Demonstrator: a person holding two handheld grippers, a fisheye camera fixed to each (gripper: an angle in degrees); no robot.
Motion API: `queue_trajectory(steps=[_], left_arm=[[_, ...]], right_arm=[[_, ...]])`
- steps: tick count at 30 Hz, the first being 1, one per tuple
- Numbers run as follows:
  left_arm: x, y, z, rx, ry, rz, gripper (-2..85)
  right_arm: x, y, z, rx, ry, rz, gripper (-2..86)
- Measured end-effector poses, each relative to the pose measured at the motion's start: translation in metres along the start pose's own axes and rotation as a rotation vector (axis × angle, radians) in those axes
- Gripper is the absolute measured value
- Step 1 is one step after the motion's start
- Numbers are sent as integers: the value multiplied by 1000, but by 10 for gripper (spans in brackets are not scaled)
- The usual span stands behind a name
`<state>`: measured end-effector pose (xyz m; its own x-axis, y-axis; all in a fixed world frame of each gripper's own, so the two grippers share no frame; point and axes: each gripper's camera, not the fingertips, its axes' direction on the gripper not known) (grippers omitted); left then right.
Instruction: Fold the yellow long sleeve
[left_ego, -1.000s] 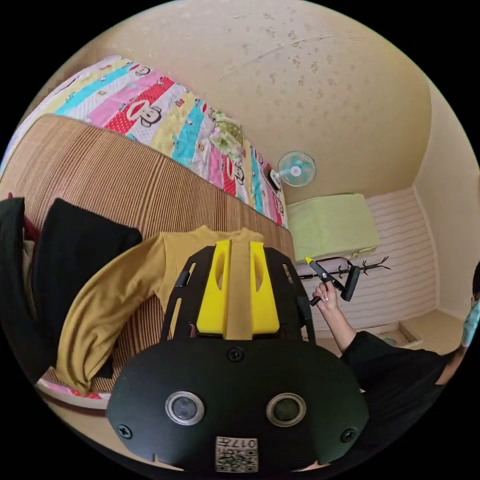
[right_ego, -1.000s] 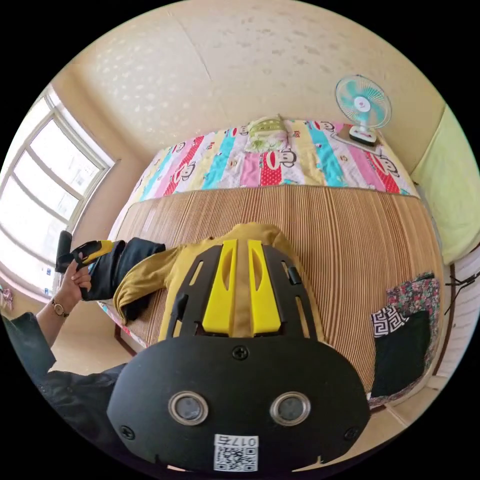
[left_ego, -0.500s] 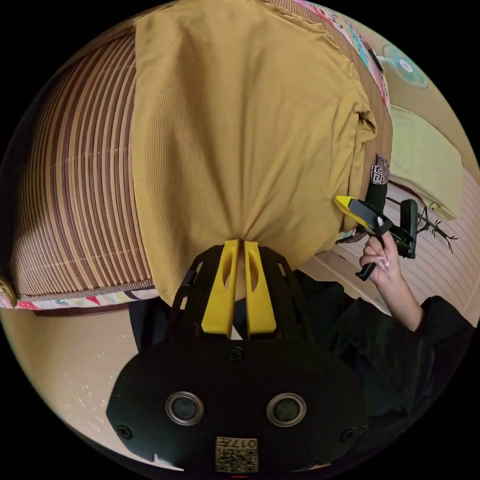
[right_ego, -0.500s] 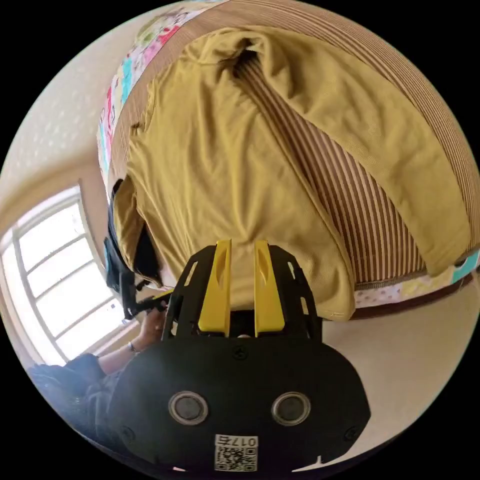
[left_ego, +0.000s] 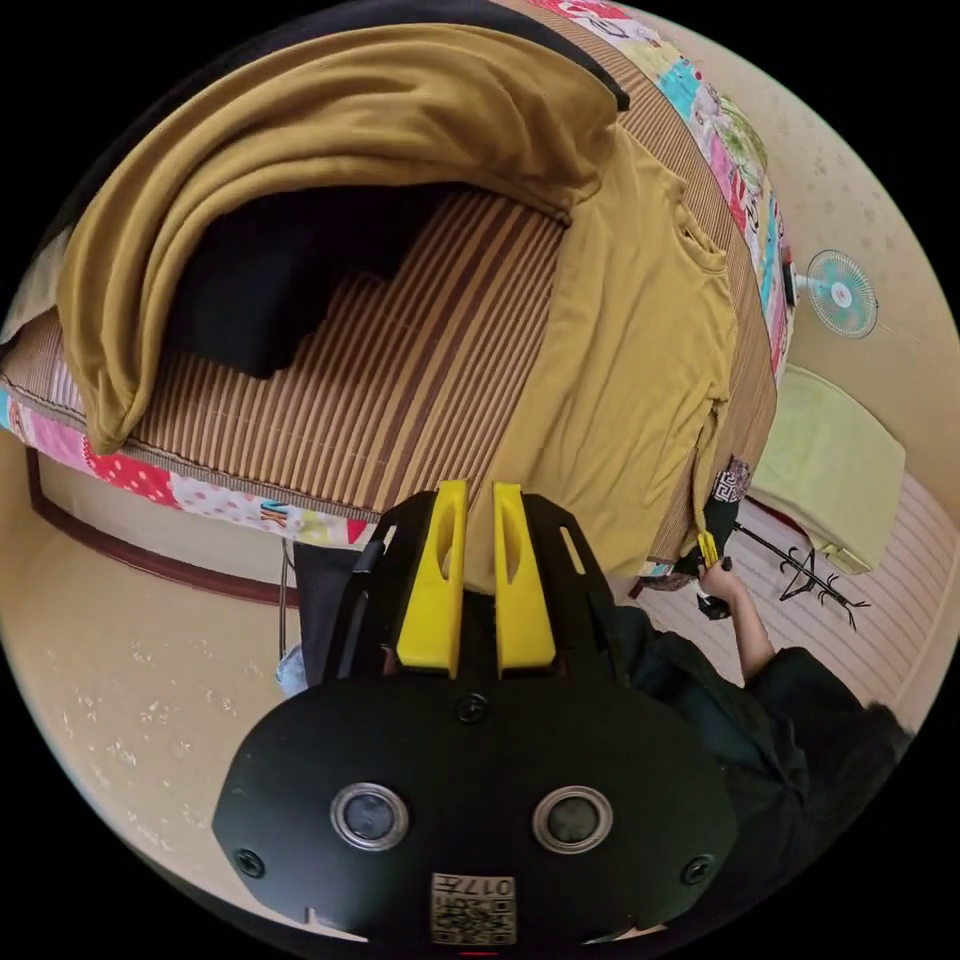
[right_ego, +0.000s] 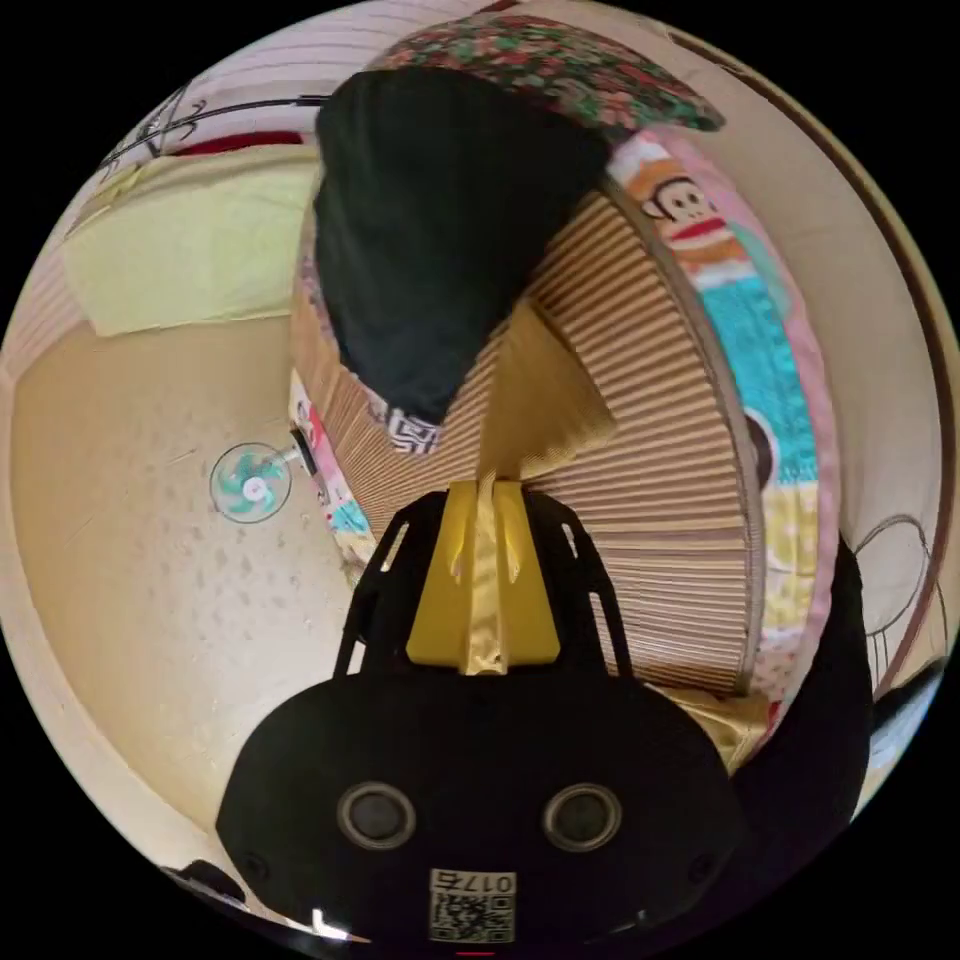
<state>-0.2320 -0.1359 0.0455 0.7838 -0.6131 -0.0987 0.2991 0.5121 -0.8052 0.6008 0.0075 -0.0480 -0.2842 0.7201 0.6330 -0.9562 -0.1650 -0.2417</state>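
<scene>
Two yellow-jawed grippers. Left gripper (left_ego: 478, 490), left gripper view: jaws a narrow gap apart at the hem of the yellow long sleeve (left_ego: 630, 380); whether cloth sits between them I cannot tell. Shirt body lies flat on the striped mat (left_ego: 400, 380) of the bed, one sleeve (left_ego: 300, 130) arching over a black garment (left_ego: 270, 290) at upper left. Patterned quilt (left_ego: 730, 140) runs along the upper right edge; a fan (left_ego: 842, 293) stands at right.

Right gripper (right_ego: 485, 488), right gripper view: jaws clamped on a strip of the yellow cloth, which fans out just above them. A second black garment (right_ego: 440, 230) fills the top centre, with floral fabric (right_ego: 560, 60) above it. The left gripper view also catches this gripper (left_ego: 707, 548) small at right, in a hand (left_ego: 718, 582).

Writing: none legible; each gripper body carries a code sticker (left_ego: 473, 908), left unread.
</scene>
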Motion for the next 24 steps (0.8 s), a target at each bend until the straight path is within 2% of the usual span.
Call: queue_trajectory(steps=[2, 5, 9, 11, 12, 15, 16, 17, 19, 21, 24], left_arm=[[-15, 0, -19, 45, 43, -15, 53], [-45, 1, -44, 123, 146, -68, 63], [-97, 7, -70, 258, 331, -202, 87], [-122, 13, -77, 319, 435, -278, 105], [-140, 18, -79, 358, 507, -335, 118], [-183, 36, -83, 503, 692, -474, 139], [-192, 40, -83, 538, 729, -500, 142], [-208, 50, -83, 605, 795, -557, 145], [-232, 63, -81, 684, 881, -653, 147], [-262, 78, -71, 746, 1009, -770, 144], [-293, 88, -62, 772, 1060, -855, 133]], right_arm=[[-107, 21, 8, -73, -85, -363, 35], [-206, 101, 38, -212, -200, -733, 34], [-231, 226, 109, -465, -329, -885, 34], [-193, 308, 170, -679, -274, -890, 34], [-176, 327, 183, -722, -238, -890, 33], [-63, 407, 243, -959, 55, -830, 30], [-11, 431, 257, -1060, 215, -805, 28], [34, 450, 261, -1169, 352, -773, 22], [78, 468, 248, -1266, 442, -742, 14], [98, 482, 223, -1327, 471, -799, 9], [118, 489, 191, -1444, 585, -932, 4]])
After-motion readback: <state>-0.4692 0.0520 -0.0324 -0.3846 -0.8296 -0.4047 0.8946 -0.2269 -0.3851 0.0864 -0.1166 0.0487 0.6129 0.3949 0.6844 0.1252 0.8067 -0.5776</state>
